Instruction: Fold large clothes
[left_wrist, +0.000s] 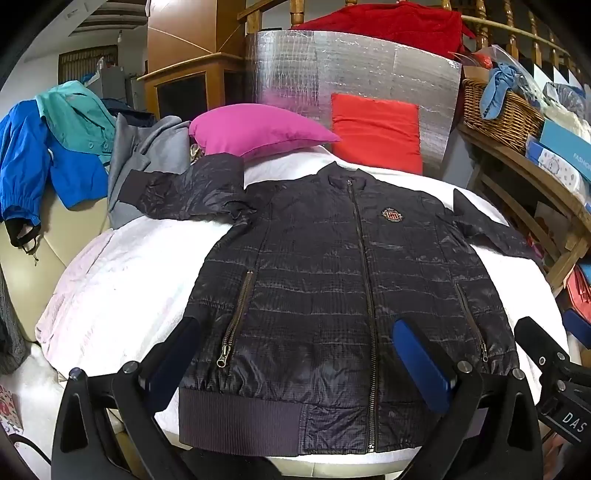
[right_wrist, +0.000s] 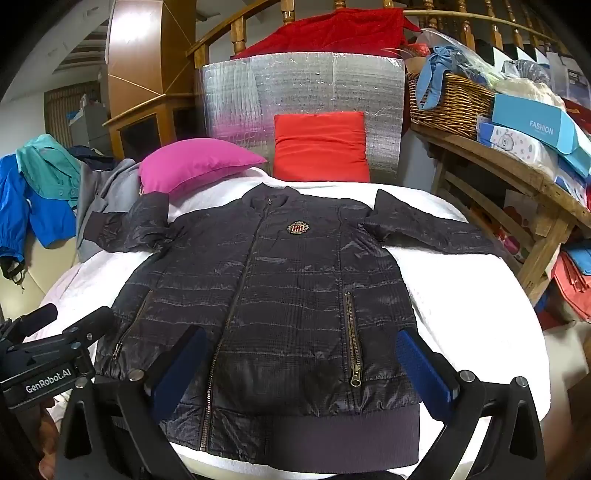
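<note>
A black quilted jacket (left_wrist: 317, 280) (right_wrist: 266, 295) lies flat, front up and zipped, on a white-covered table (left_wrist: 122, 273) (right_wrist: 476, 295), both sleeves spread sideways and its ribbed hem nearest me. My left gripper (left_wrist: 297, 328) hovers open above the hem's left half, blue pads wide apart, nothing between them. My right gripper (right_wrist: 301, 339) hovers open over the hem's right half, likewise empty. In the left wrist view the right gripper's fingers (left_wrist: 532, 332) show at the right edge; in the right wrist view the left gripper's fingers (right_wrist: 55, 321) appear at the left edge.
A magenta pillow (left_wrist: 255, 129) and a red cushion (left_wrist: 376, 129) sit behind the jacket before a silver panel (left_wrist: 332, 70). Blue, teal and grey garments (left_wrist: 55, 155) pile at left. A wooden shelf with a wicker basket (right_wrist: 447, 99) and boxes (right_wrist: 535, 129) stands at right.
</note>
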